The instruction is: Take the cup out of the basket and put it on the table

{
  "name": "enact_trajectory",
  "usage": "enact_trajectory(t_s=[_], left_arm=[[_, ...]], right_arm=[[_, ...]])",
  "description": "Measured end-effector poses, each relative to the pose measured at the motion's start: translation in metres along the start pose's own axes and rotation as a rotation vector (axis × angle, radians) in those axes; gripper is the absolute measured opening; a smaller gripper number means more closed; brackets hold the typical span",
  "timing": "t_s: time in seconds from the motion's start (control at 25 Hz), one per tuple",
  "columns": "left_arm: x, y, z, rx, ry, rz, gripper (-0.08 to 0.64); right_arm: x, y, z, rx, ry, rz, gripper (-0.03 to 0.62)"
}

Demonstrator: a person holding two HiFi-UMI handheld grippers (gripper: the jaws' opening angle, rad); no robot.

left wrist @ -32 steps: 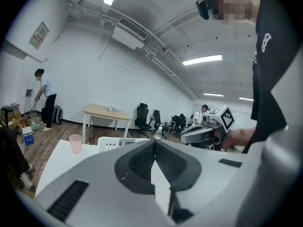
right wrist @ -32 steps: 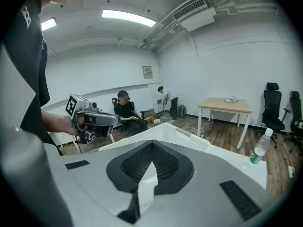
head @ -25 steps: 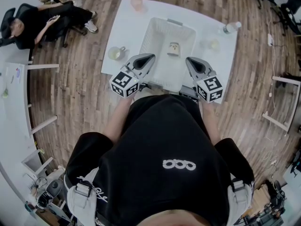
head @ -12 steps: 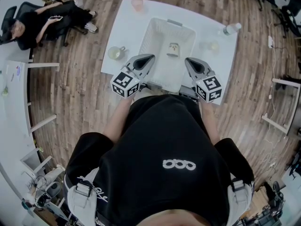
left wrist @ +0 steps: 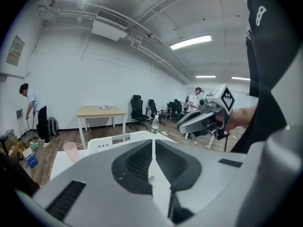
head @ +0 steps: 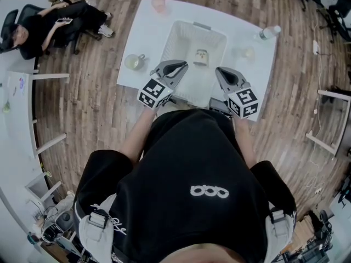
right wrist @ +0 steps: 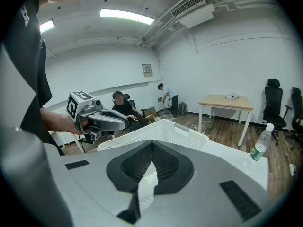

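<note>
A small pale cup [head: 201,56] with a dark mark on its side stands inside the white slatted basket [head: 176,41] in the middle of the white table [head: 142,37]. My left gripper [head: 182,65] hangs over the basket's near left corner, jaws shut with nothing between them. My right gripper [head: 219,70] is held over the near right corner, also shut and empty. The left gripper view shows the left gripper [left wrist: 152,144], the basket rim [left wrist: 111,142] and the right gripper [left wrist: 202,120]. From the right gripper [right wrist: 152,144] I see the basket [right wrist: 163,130] and the left gripper [right wrist: 102,120]; the cup is hidden there.
On the table stand a pink cup [head: 158,3] at the far left corner, a greenish mug [head: 135,62] left of the basket, a clear glass [head: 249,52] and a water bottle [head: 269,32] at the right. A person [head: 49,23] sits in a chair far left.
My left gripper has swung right and forward, from beside the basket's near left corner to over it. The right gripper has barely moved. Both stay shut.
</note>
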State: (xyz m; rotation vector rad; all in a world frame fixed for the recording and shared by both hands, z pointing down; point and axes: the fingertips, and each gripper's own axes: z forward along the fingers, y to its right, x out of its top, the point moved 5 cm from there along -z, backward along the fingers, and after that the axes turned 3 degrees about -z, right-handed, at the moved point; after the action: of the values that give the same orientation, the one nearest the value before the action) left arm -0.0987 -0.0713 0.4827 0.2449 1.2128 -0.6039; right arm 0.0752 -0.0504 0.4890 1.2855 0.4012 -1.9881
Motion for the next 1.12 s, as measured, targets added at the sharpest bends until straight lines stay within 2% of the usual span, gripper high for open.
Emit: enact_trajectory(t_s=[0.28, 0.4, 0.6, 0.76, 0.88, 1.12], left_arm=[[-0.031, -0.006, 0.063, -0.056, -0.200, 0.128, 0.020], [-0.054, -0.009, 0.094, -0.089, -0.328, 0.207, 0.119], [-0.112, -0.016, 0.143, -0.124, -0.576, 0.370, 0.166], [-0.156, -0.026, 0.168, -0.097, -0.712, 0.435, 0.190], [-0.179, -0.031, 0.177, -0.051, -0.761, 0.438, 0.190], [-0.188, -0.048, 0.191, 0.002, -0.761, 0.395, 0.173]], right_arm=[[-0.008, 0.004, -0.006, -0.022, -0.005, 0.017, 0.024], [-0.014, 0.007, -0.011, -0.032, -0.010, 0.032, 0.025], [-0.024, 0.012, -0.020, -0.051, -0.020, 0.055, 0.025], [-0.032, 0.017, -0.027, -0.063, -0.030, 0.064, 0.025], [-0.038, 0.020, -0.035, -0.074, -0.042, 0.077, 0.025], [-0.041, 0.027, -0.041, -0.086, -0.060, 0.081, 0.025]])
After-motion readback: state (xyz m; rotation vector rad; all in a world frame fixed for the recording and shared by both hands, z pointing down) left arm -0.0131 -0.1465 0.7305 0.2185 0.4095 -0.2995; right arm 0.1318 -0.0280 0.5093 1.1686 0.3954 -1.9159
